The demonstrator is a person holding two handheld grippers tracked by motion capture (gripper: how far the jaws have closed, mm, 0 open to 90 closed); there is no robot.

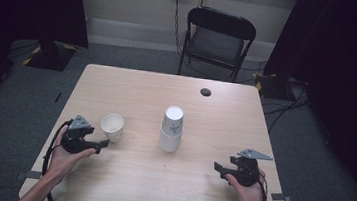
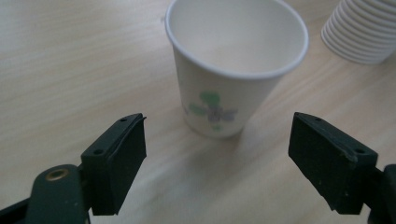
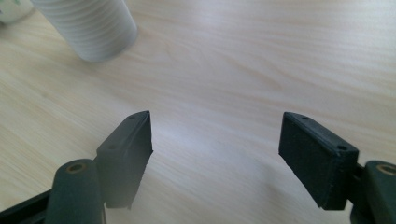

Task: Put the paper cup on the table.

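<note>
High view: one paper cup (image 1: 112, 126) stands upright alone on the bench (image 1: 122, 185), left of the cup stack (image 1: 171, 128). Left gripper (image 1: 100, 145) and right gripper (image 1: 218, 167) jaws gape, released and empty; more cups likely remain to be separated.

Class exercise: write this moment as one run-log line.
left gripper: open, facing single paper cup, apart | right gripper: open, nothing between jaws | cup stack: upside down, mid-table
</note>
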